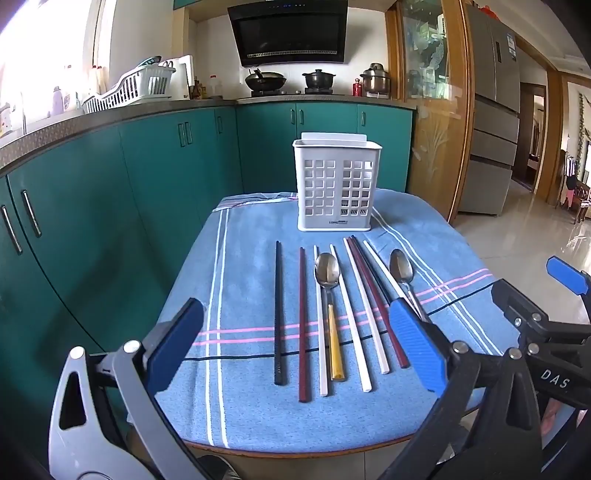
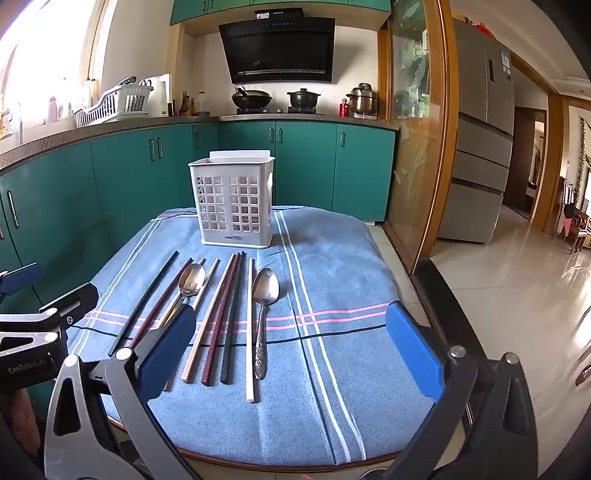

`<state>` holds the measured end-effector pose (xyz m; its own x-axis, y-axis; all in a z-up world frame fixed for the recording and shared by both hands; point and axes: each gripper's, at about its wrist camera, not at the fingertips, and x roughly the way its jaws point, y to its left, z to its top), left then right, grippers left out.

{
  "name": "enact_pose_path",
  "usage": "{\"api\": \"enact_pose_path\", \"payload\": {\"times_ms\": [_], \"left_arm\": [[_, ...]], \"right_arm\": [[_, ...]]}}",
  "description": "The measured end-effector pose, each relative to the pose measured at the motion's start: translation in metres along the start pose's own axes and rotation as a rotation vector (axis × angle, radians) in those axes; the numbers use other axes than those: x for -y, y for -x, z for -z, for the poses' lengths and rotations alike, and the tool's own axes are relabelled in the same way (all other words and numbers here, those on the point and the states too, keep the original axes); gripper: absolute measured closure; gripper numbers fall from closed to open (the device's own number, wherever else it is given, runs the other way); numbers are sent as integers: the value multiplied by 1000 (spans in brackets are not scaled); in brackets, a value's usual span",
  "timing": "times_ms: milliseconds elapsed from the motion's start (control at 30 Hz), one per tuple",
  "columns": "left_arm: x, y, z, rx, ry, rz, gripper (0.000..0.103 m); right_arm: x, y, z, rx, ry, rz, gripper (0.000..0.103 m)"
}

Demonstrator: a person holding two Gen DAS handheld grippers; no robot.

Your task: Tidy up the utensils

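Home kitchen: teal cabinets [image 1: 177, 173], range hood [image 1: 291, 31], fridge [image 1: 491, 110].

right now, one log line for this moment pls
left hand-held gripper open | right hand-held gripper open | chopsticks, spoons on cloth | holder upright

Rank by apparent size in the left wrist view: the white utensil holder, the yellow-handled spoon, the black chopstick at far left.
1. white utensil holder, clearly largest.
2-3. black chopstick and yellow-handled spoon: similar length; the spoon is wider, so unranked.

Table [image 1: 295, 448] w/ blue towel [image 1: 251, 266] (striped): white caddy [image 1: 337, 184], chopsticks [image 1: 279, 314], prob. two spoons [image 1: 327, 275].
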<state>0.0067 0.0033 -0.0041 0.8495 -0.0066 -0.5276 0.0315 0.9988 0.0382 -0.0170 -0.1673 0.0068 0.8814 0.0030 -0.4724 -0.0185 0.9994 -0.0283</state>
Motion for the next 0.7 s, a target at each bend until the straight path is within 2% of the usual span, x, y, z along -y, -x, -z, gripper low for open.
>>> {"api": "enact_pose_path", "payload": {"times_ms": [700], "left_arm": [[1,-3,3,-5,-3,4,4]], "right_arm": [[1,-5,1,-5,-4,-3,3]]}}
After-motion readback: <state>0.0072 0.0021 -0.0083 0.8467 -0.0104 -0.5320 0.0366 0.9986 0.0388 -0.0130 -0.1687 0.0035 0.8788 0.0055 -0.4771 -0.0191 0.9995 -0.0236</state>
